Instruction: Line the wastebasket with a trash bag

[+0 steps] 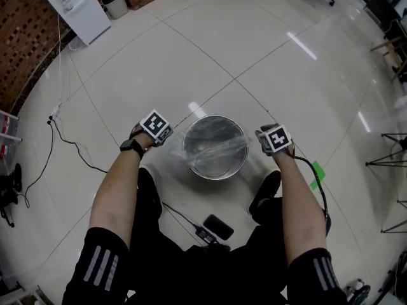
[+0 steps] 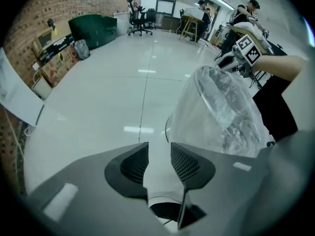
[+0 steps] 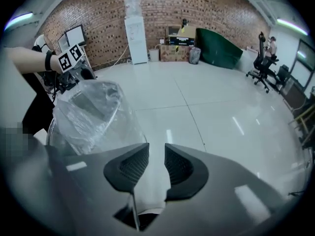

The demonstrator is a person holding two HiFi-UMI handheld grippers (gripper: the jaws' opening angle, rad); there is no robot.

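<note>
A round metal wastebasket (image 1: 215, 170) stands on the white floor between my knees, with a clear trash bag (image 1: 213, 142) draped over its mouth and sides. My left gripper (image 1: 169, 137) sits at the basket's left rim and my right gripper (image 1: 262, 140) at its right rim, both pointing steeply down. In the left gripper view the jaws of the left gripper (image 2: 159, 154) stand apart, with the bag (image 2: 221, 112) bulging just to their right. In the right gripper view the right gripper (image 3: 156, 154) is also open, and the bag (image 3: 91, 112) lies to its left. Neither pair of pads presses on the film.
A black device (image 1: 218, 226) with a cable lies on the floor by my feet. A green tape mark (image 1: 317, 173) is at the right. A water dispenser (image 1: 73, 5) and a small bin (image 1: 116, 4) stand far left, a tripod (image 1: 388, 151) at the right edge. People stand by desks (image 2: 241, 18).
</note>
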